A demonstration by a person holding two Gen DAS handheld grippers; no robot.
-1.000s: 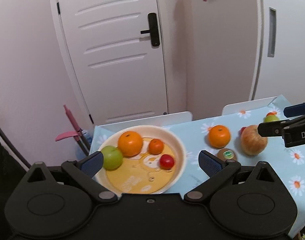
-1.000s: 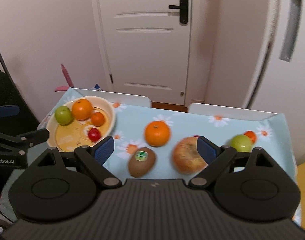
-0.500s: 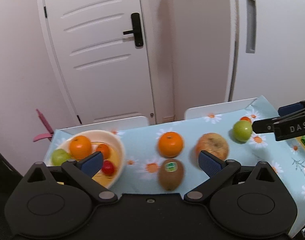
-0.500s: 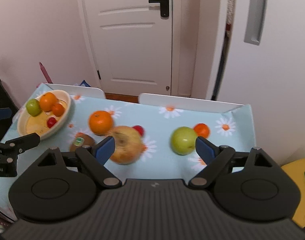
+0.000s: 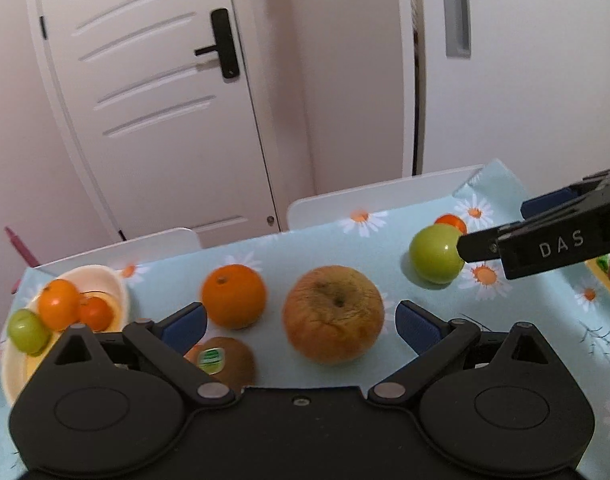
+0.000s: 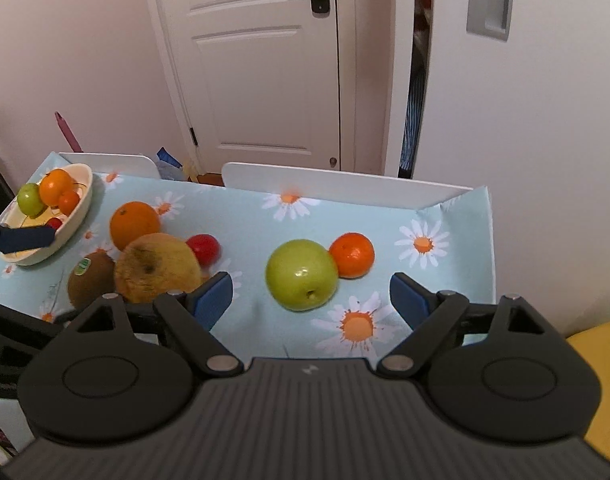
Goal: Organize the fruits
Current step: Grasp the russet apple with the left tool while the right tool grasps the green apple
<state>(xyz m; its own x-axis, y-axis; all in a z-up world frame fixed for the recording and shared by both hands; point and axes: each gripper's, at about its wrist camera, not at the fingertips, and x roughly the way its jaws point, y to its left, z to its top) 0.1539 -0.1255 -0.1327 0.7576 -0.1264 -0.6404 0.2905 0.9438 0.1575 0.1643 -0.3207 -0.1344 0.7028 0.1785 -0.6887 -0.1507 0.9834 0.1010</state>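
Your right gripper (image 6: 309,294), jaws closing with nothing yet between them, was lined up on the glossy round green apple (image 6: 301,274) touching a small orange mandarin (image 6: 352,255) on the daisy-print tablecloth (image 6: 385,216). A clipped side could have rolled it. Your left gripper (image 5: 301,322) stood spread, empty.
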